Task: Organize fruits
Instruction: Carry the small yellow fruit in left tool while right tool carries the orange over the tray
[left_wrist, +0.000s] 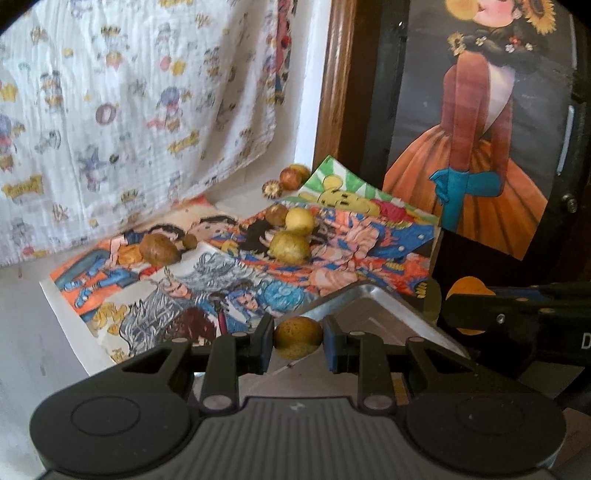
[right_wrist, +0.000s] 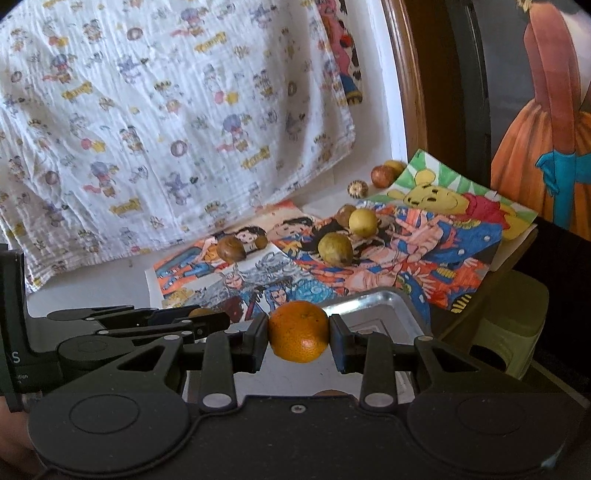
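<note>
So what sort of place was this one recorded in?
Probably a home, perhaps a child's room: a cartoon-print cloth hangs behind, hand-coloured cartoon drawings cover the surface under loose fruits, and a painted girl picture leans against dark furniture.

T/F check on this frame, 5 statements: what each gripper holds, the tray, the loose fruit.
1. The left hand-held gripper grips a yellow-green fruit. True.
2. The right hand-held gripper is open and holds nothing. False: it is shut on an orange.
3. A metal tray lies just beyond both grippers. True.
4. All fruit is already in the tray. False: several fruits, such as a brown one and a yellow one, lie on the drawings.
5. A patterned cloth hangs behind the drawings. True.
</note>
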